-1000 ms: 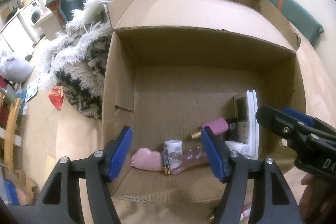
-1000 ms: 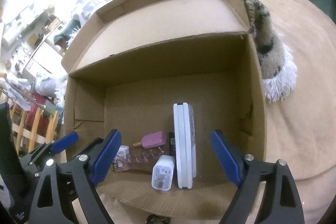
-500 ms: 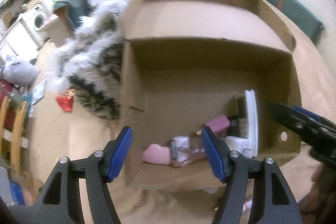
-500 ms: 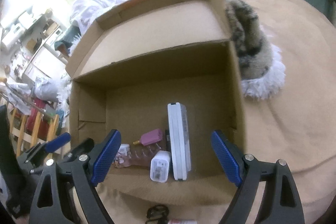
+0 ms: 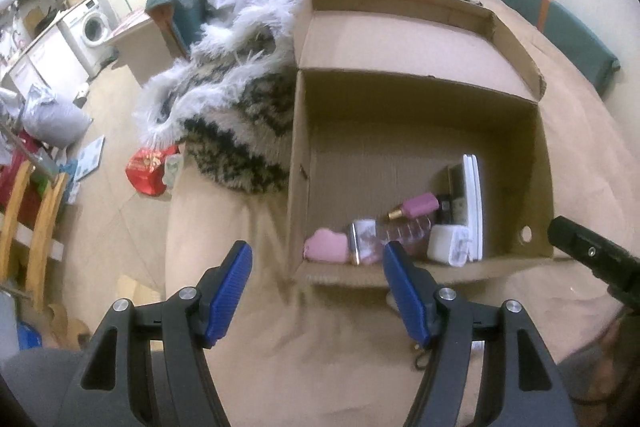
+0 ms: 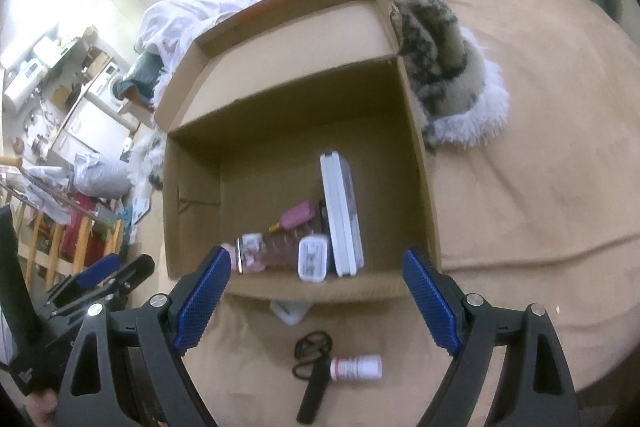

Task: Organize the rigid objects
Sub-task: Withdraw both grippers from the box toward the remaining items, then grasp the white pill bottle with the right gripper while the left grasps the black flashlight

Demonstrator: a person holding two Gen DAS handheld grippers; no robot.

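Pulled back and up from cardboard box (image 5: 416, 155) versus a second ago: box smaller and further up-frame in both wrist views, more tan bedcover (image 6: 520, 207) exposed at bottom.

Progress, judged: partly done. Already lined along box's near wall, lower centre of both frames: pink soft-looking piece (image 5: 326, 246) at left, small jar (image 5: 362, 241), clear pink bottle (image 5: 404, 231) with mauve cap (image 5: 420, 205), white charger block (image 6: 313, 258), flat white case (image 6: 340, 215) standing on edge, dark item behind it, too small to identify. Rest of box floor bare, lid flap folded back at upper frame.

Left outside, bottom centre of right wrist view, on bedcover: white pill bottle (image 6: 356, 367) lying on its side, black scissors (image 6: 312, 367) just beside and touching it, small white piece (image 6: 290, 309) against box's outer front wall. Probably next picks.

Left tongs (image 5: 316, 291): about half open, nothing between pads, touching nothing, hovering over bedcover in front of box's left corner.

Right tongs (image 6: 316, 303): near full width, empty, framing box's near wall, above the loose items, clear of them.
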